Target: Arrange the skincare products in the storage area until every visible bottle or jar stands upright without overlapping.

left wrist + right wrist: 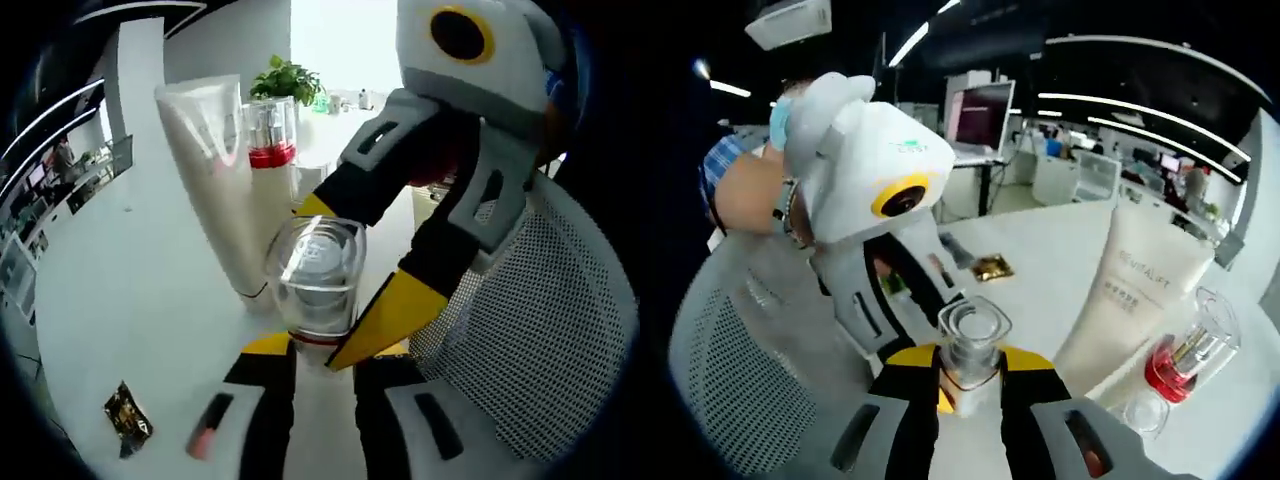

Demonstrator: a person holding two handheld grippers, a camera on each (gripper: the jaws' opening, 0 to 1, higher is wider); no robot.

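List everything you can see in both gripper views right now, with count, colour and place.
Clear bottle: 1, clear with a red band at the base, upright on the white table between both grippers' jaws.
Cream tube: 1, off-white, standing behind the clear bottle.
Red-based bottle: 1, clear with a red base, beside the tube.
Small clear cap: 1, clear, on the table in front of the red-based bottle.
Foil sachet: 1, dark gold, flat on the table.
Potted plant: 1, green, far end of the table.
Mesh basket: 1, white, beside the grippers.
White table: 1, under everything.
Left gripper: black and yellow jaws, either side of the clear bottle.
Right gripper: black and yellow jaws, around the same bottle.
Person's forearm: 1, behind the left gripper.
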